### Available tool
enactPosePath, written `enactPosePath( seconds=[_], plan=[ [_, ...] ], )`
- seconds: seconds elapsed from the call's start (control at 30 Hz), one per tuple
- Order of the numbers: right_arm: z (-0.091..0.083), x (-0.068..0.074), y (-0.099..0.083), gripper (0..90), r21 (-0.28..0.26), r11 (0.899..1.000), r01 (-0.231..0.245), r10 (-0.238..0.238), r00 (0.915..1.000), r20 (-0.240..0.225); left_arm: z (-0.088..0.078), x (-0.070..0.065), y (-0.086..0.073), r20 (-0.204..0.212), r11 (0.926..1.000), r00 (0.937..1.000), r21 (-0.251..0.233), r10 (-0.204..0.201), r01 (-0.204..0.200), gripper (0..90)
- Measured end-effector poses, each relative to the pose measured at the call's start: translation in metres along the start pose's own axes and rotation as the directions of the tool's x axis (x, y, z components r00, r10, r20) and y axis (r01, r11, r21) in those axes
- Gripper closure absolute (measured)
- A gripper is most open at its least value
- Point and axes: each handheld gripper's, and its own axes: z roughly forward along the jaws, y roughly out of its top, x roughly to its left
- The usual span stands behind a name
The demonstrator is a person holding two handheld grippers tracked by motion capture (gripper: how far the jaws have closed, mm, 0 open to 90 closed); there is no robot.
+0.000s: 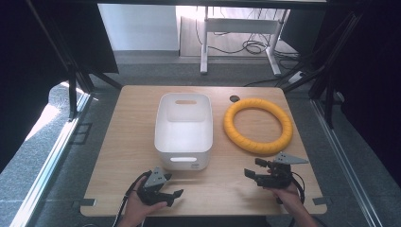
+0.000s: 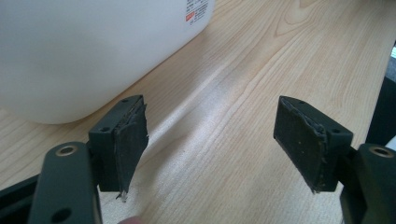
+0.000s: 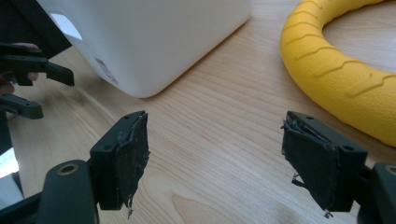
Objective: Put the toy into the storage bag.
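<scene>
Both tools gape empty: left tool [image 1: 176,196], right tool [image 1: 252,168]. We judge yellow ring [image 1: 257,126] light, stiff foam, ribbed for grip; we'd pinch near rim. White bin [image 1: 183,130] beside.

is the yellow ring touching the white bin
Apart. The high view shows a strip of bare table between the yellow ring and the white bin.

The high view looks down and forward over the table [image 1: 118,156]. Both gripper views sit low, sharing the white bin [image 2: 84,51] at eleven o'clock.
</scene>
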Motion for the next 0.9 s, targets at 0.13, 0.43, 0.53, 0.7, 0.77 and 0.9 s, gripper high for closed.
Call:
enactPosePath(
  seconds=[0.13,0.43,0.53,0.7,0.77,0.9],
  plan=[
    [-0.0021,0.0001,0.0000,22.9,-0.014,1.000,-0.010,0.010,0.9997,-0.021,-0.0001,-0.0009,-0.0001,0.001,1.0000,1.0000,0.001,0.003,-0.003,26.1],
    [-0.0066,-0.0011,0.0012,22.9,-0.060,0.997,-0.054,0.048,0.9942,-0.096,0.0013,-0.0028,0.0012,0.006,0.9999,0.9999,0.003,0.010,-0.010,26.0],
    [-0.0073,-0.0024,0.0014,23.3,-0.072,0.994,-0.078,0.070,0.9911,-0.113,0.0024,-0.0028,0.0007,0.009,0.9999,0.9999,0.009,0.011,-0.011,26.0],
    [-0.0072,-0.0033,0.0018,23.6,-0.071,0.993,-0.090,0.082,0.9902,-0.113,0.0015,-0.0033,0.0009,0.008,0.9999,0.9999,0.002,0.010,-0.010,26.0],
    [-0.0068,-0.0033,0.0017,23.6,-0.068,0.994,-0.086,0.079,0.9910,-0.108,0.0013,-0.0030,0.0010,0.007,0.9999,0.9999,0.002,0.010,-0.010,26.0],
    [-0.0067,-0.0026,0.0021,24.1,-0.060,0.996,-0.059,0.053,0.9943,-0.093,0.0018,-0.0031,0.0012,0.008,0.9999,0.9999,0.005,0.012,-0.012,26.0]
  ],
)
